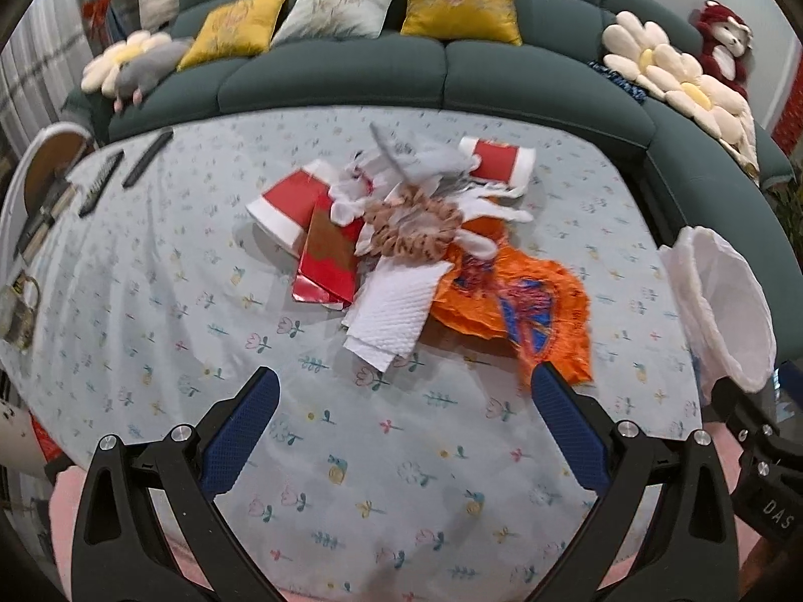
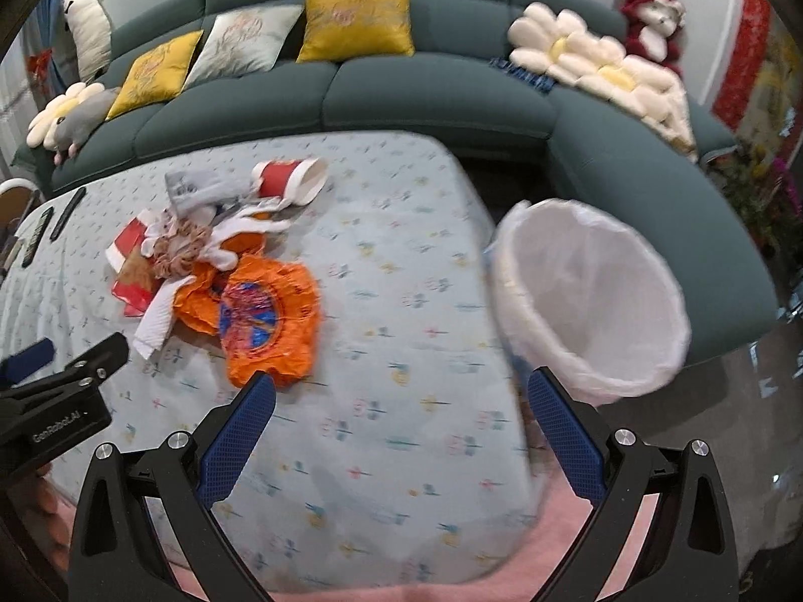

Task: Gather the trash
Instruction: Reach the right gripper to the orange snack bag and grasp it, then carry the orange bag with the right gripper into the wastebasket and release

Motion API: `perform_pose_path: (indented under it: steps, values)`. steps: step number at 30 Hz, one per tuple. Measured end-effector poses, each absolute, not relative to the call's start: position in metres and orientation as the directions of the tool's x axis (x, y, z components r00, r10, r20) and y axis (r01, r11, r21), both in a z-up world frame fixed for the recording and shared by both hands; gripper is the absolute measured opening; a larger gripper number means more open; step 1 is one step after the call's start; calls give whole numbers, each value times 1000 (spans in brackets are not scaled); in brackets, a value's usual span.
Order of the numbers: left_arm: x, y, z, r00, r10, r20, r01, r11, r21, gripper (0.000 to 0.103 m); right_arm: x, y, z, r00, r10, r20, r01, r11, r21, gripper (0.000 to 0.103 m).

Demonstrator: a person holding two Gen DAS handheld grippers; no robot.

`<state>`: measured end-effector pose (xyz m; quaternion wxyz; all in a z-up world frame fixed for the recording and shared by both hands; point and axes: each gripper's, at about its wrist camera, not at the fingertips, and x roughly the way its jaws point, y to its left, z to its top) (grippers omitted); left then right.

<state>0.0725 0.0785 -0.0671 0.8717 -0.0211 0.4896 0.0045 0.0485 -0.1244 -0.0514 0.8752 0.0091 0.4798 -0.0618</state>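
Note:
A pile of trash lies on the table: an orange snack bag [image 1: 522, 301] [image 2: 266, 321], a white paper towel [image 1: 391, 316] [image 2: 158, 321], a red packet [image 1: 328, 256], red-and-white paper cups [image 1: 286, 205] [image 2: 291, 180], a brown frilly wrapper [image 1: 411, 231] and grey scraps. My left gripper [image 1: 401, 431] is open and empty, hovering just short of the pile. My right gripper [image 2: 401, 431] is open and empty over the table's right part. A bin with a white liner [image 2: 592, 301] [image 1: 722, 301] stands at the table's right edge.
The table has a light floral cloth [image 1: 150, 301] [image 2: 401, 301]. Two remotes [image 1: 120, 170] lie at its far left. A teal sofa [image 1: 351, 75] with cushions and plush toys runs behind and to the right. Pink rug lies below.

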Motion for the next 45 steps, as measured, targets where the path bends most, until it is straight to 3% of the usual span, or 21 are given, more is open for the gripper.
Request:
perform_pose_path:
  steps: [9,12,18,21,23,26,30,32,45]
  values:
    - [121,96,-102,450,-70,-891,-89,988,-123,96,100,-94,-95,435,-4,-900,54,998,22,96]
    - [133,101,-113,422,-87,-903,-91,986,-137,90,109,-86,-107,405,19,-914,40,998,38,93]
    - [143,110,-132,367,-178,-913,-86,971,-224,60,127,-72,-126,356,58,-933,17,998,68,83]
    - [142,113,-138,351,-216,-911,-77,963,-258,43,133,-67,-135,327,83,-942,11,996,92,71]
    - [141,114,-141,340,-238,-910,-66,959,-276,25,134,-65,-141,305,98,-947,10,994,107,61]
    - [139,115,-143,334,-251,-908,-56,957,-285,7,133,-62,-148,288,103,-952,3,994,108,51]
    - [132,114,-138,349,-251,-903,-38,959,-281,3,130,-66,-154,274,116,-955,15,992,125,32]
    - [128,112,-133,362,-248,-899,-25,961,-275,2,127,-70,-153,273,124,-954,25,990,137,14]
    - [92,89,-78,444,-283,-850,48,955,-293,1,96,-98,-95,396,164,-904,58,977,203,7]
